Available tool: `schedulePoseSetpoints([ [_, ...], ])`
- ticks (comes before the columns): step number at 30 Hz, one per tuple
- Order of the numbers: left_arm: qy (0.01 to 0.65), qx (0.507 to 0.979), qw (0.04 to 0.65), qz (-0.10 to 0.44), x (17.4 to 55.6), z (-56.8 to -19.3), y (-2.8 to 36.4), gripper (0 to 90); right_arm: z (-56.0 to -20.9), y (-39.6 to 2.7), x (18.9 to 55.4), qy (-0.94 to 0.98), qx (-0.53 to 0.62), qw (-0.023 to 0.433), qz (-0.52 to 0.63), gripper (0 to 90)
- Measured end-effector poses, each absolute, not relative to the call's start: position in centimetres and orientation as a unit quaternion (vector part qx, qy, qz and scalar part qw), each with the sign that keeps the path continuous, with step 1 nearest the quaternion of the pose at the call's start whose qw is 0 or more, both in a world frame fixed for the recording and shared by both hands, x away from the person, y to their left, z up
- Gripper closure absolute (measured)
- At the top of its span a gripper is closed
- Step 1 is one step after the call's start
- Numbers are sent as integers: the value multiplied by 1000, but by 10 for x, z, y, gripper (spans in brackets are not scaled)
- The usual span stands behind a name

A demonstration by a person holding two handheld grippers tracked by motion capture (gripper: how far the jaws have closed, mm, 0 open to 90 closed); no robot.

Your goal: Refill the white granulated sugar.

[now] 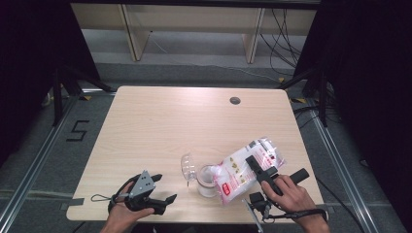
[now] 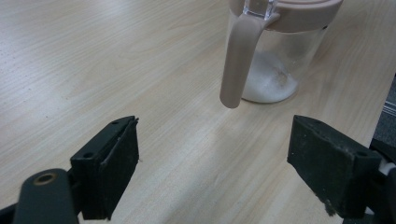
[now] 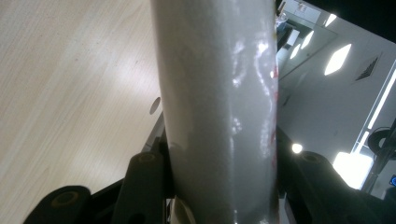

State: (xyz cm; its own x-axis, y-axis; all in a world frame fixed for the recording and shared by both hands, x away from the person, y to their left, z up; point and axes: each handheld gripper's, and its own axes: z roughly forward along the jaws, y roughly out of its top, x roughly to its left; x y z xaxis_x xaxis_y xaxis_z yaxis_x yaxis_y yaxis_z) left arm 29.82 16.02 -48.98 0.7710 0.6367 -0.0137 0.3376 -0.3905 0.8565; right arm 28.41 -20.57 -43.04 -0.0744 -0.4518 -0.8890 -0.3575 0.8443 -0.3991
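Right gripper (image 1: 259, 167) is pinching the tilted white bag (image 1: 245, 170) over the open jar (image 1: 208, 180) at the table's five o'clock; only a little powder is lying inside, so pouring seems barely begun. Left gripper (image 1: 164, 190) is idling, jaws spread.

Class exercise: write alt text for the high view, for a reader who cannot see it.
The right gripper tilts a white bag over an open clear jar near the front edge of a wooden table. The left gripper rests open to the jar's left, holding nothing.
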Motion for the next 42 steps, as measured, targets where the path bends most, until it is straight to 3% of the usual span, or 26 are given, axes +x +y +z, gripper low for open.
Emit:
schedulePoseSetpoints([
  [42, 298, 818, 465, 161, 298, -490, 160, 162, -428, -205, 285, 727, -291, 620, -40, 657],
])
